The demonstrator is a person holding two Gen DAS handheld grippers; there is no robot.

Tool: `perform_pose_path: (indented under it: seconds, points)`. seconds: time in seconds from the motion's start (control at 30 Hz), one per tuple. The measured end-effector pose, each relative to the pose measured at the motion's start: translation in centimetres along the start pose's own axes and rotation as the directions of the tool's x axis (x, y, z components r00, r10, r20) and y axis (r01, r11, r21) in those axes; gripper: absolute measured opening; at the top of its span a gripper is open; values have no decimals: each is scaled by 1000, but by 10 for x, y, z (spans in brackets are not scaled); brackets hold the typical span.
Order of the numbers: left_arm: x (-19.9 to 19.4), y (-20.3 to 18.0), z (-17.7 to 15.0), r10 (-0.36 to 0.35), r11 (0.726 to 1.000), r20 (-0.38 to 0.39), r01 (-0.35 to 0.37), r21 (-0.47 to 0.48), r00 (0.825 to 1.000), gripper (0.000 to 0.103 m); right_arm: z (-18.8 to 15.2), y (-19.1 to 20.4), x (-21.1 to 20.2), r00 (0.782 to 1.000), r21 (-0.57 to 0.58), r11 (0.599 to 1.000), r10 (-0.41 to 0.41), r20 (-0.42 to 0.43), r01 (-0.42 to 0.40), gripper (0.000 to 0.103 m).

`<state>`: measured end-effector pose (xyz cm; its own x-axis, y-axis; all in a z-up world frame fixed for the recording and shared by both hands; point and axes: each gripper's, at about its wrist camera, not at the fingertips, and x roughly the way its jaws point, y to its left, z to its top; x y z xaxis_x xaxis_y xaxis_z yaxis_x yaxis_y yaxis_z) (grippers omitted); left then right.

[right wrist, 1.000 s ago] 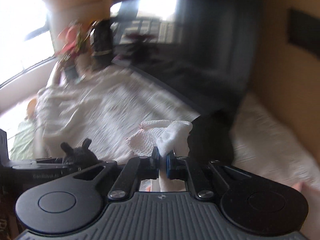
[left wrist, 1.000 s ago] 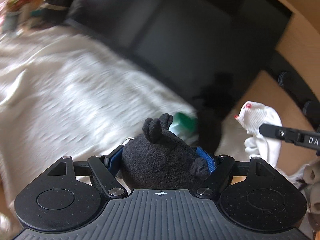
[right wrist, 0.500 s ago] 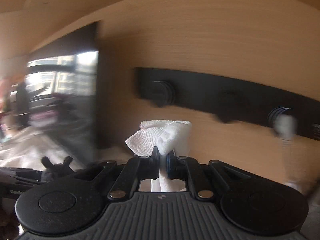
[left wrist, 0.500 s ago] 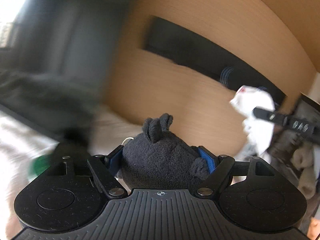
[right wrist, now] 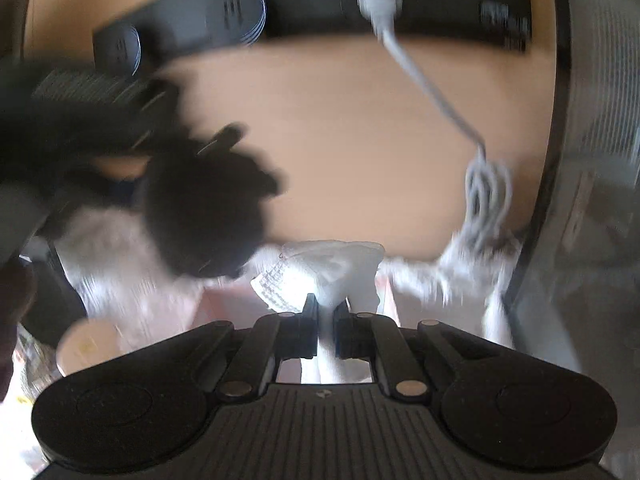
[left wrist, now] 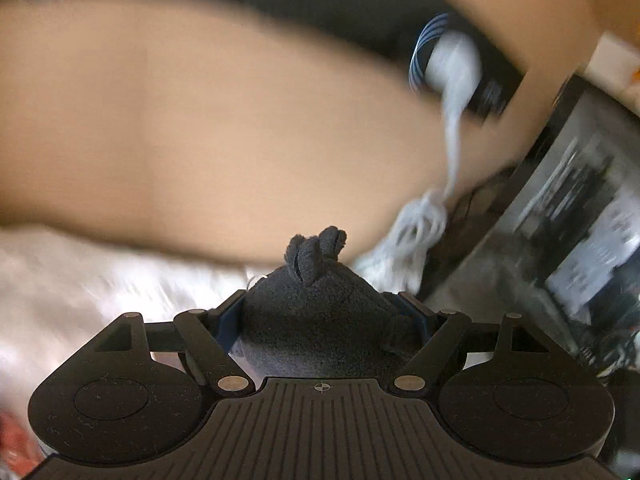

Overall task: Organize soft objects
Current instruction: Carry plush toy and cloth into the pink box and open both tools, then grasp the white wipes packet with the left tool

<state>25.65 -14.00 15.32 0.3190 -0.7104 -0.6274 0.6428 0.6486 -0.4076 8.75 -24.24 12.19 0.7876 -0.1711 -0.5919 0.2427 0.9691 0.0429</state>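
A dark grey plush toy point(left wrist: 320, 320) with two small ears sits between the fingers of my left gripper point(left wrist: 324, 308), which is shut on it across its wide body. My right gripper point(right wrist: 326, 312) pinches a white knitted sock point(right wrist: 332, 268) whose bunched top stands up above the pads. Its jaws are opening, with the sock still between them. In the right wrist view the plush toy point(right wrist: 204, 220) shows as a blurred dark shape up and to the left of the sock, carried by the left gripper.
A wooden panel point(right wrist: 340, 140) fills the background, with a black socket strip point(right wrist: 312, 0) across it. A white plug and cable point(right wrist: 432, 84) hang from the strip to a coil point(right wrist: 488, 188). White bedding point(left wrist: 60, 280) lies below, and a glossy dark panel point(left wrist: 580, 220) stands at the right.
Both views swung from the bed and dark screen to the wooden panel with the socket strip and cable. The plush and the sock stay gripped. The left gripper now looms closer in the right view.
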Motion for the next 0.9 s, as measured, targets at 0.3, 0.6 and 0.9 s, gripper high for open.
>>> perform_pose_path:
  seconds: [0.3,0.6,0.9]
  points:
    - [29,-8,-27,202,955,12,-199,220,979,77,-48,11,2,994,-86,994,-71,-83,64,70]
    - [-78,12,-50,121,984,234,-147,100,965,77,-63,26,-29,997,-49,998,-42,-72,39,82]
    - [-193,86,-143,314,946,363,-256,-199,877,77,-77,67,-48,996,-96,994,44,-79,-51,84]
